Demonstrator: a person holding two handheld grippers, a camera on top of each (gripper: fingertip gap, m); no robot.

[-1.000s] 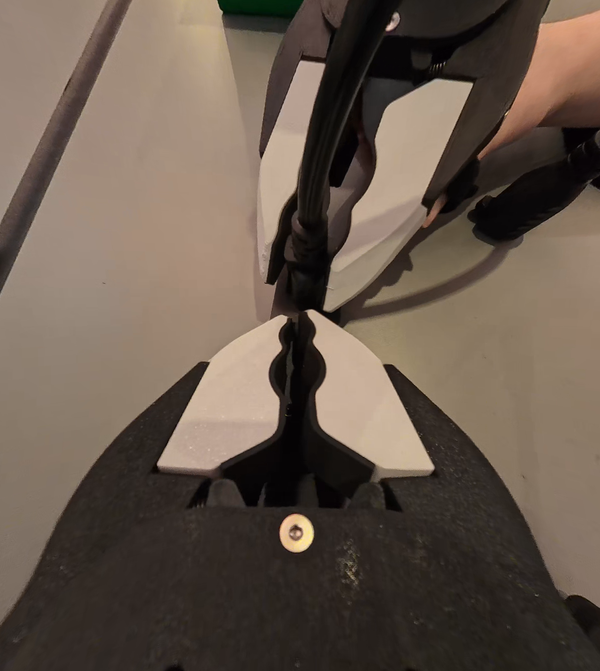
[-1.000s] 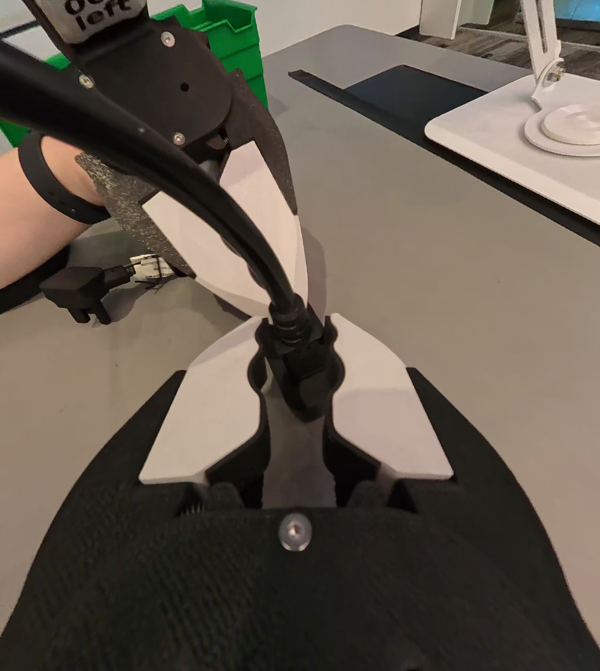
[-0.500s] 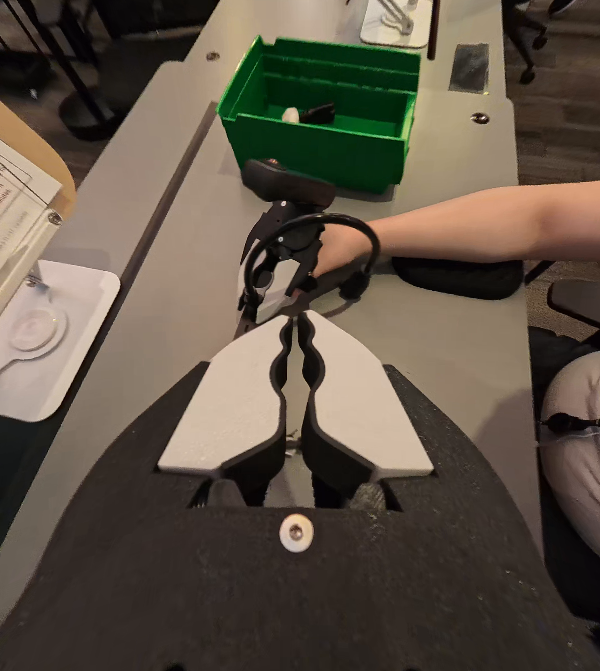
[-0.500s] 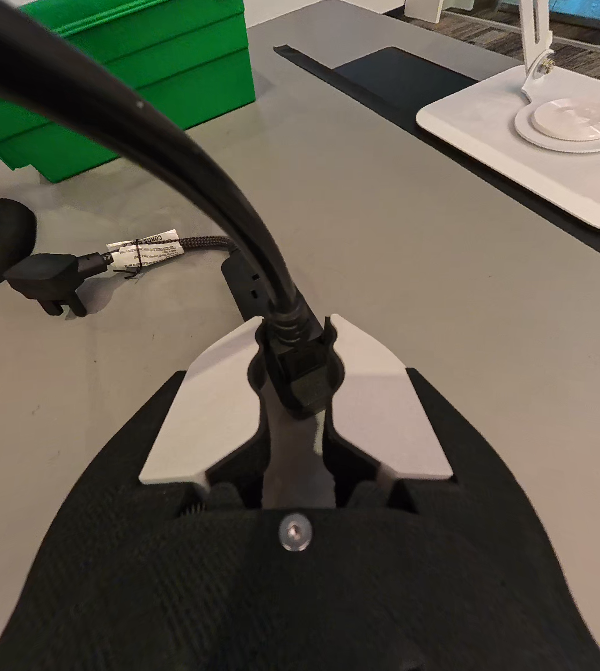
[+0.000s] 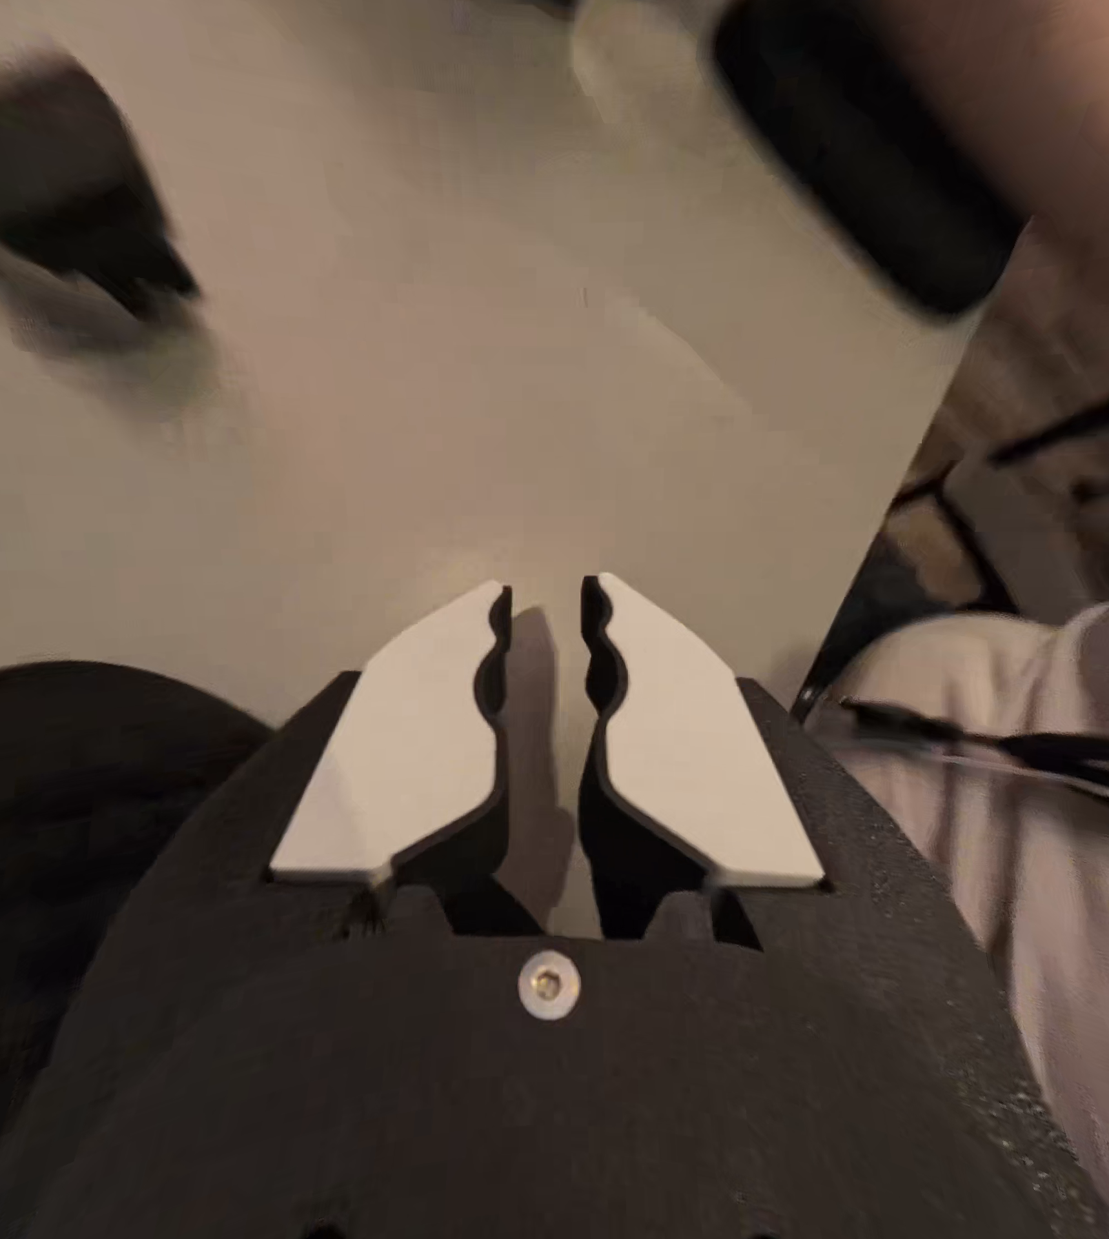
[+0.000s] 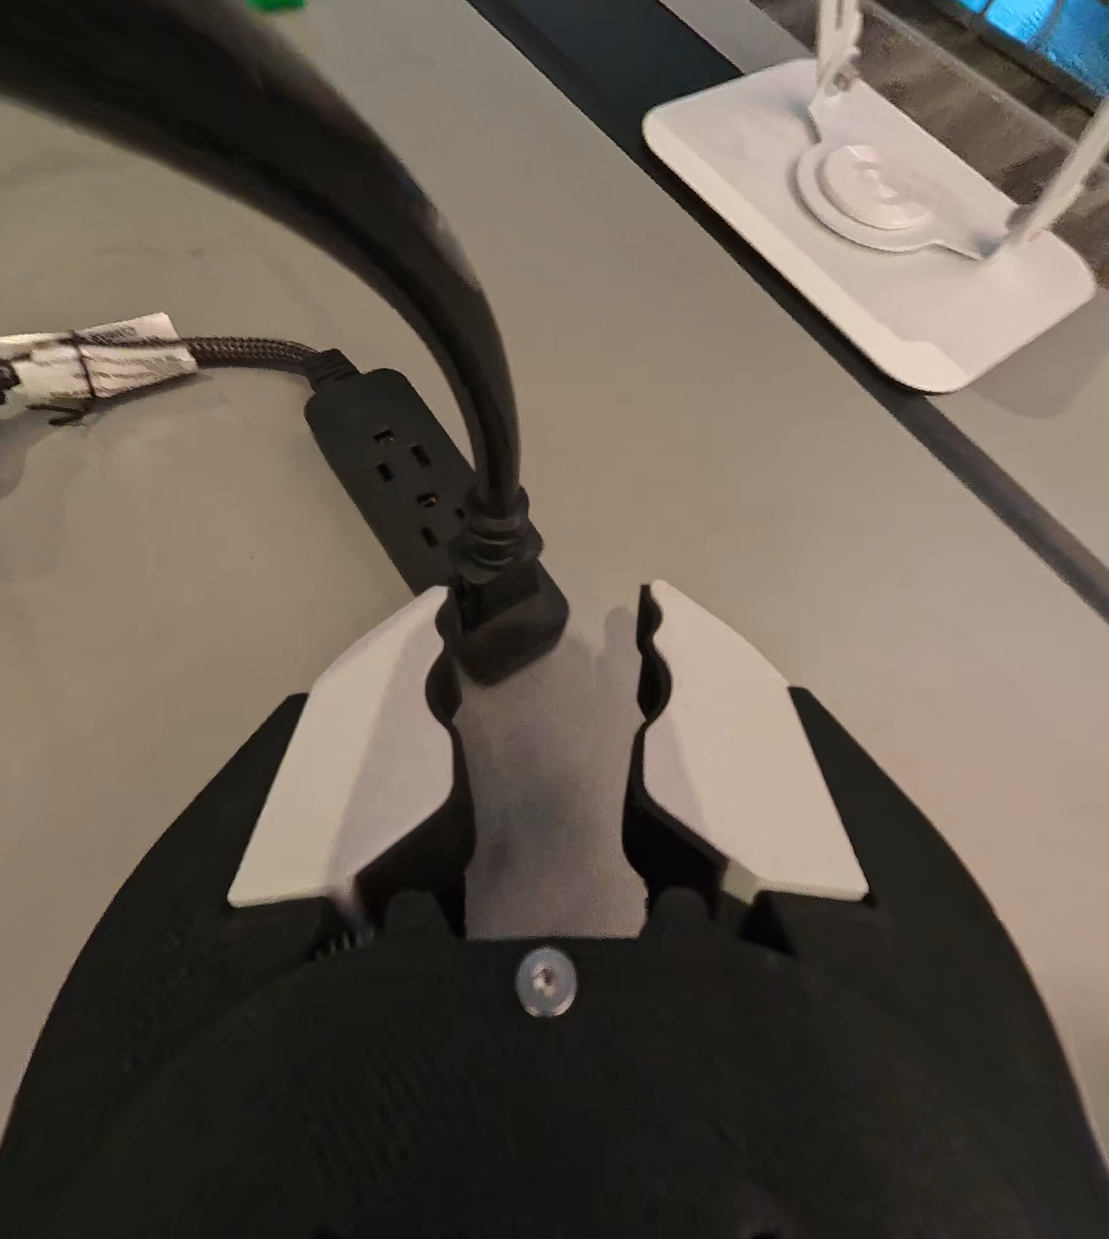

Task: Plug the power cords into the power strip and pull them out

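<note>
In the right wrist view a black power strip [image 6: 397,442] lies on the grey table [image 6: 672,416]. A black plug [image 6: 511,623] stands upright on its near end, prongs hidden. Its thick black cord [image 6: 404,221] arcs up and to the left. My right gripper [image 6: 542,590] is open around the plug. The plug touches the left finger [image 6: 364,737] and is apart from the right one. My left gripper [image 5: 545,590] is slightly open and empty over bare table [image 5: 471,402]. That view is blurred, and the strip and plug do not show in it.
The strip's braided cord [image 6: 250,355] with a white label [image 6: 96,362] runs left. A white stand base [image 6: 874,221] sits at the back right. In the left wrist view a dark blurred shape [image 5: 69,221] is at upper left, and the table edge [image 5: 907,503] and a person's light clothing [image 5: 1008,871] are at right. Across from one pair of fingers to the other is roughly 30 cm. The right gripper is farther from the dark blurred shape [image 5: 69,221], some 20 cm, than the left, some 12 cm.
My right gripper has opened and let go of the plug, which stays on the strip. My left gripper has swung away toward the table's front edge and opened slightly.
</note>
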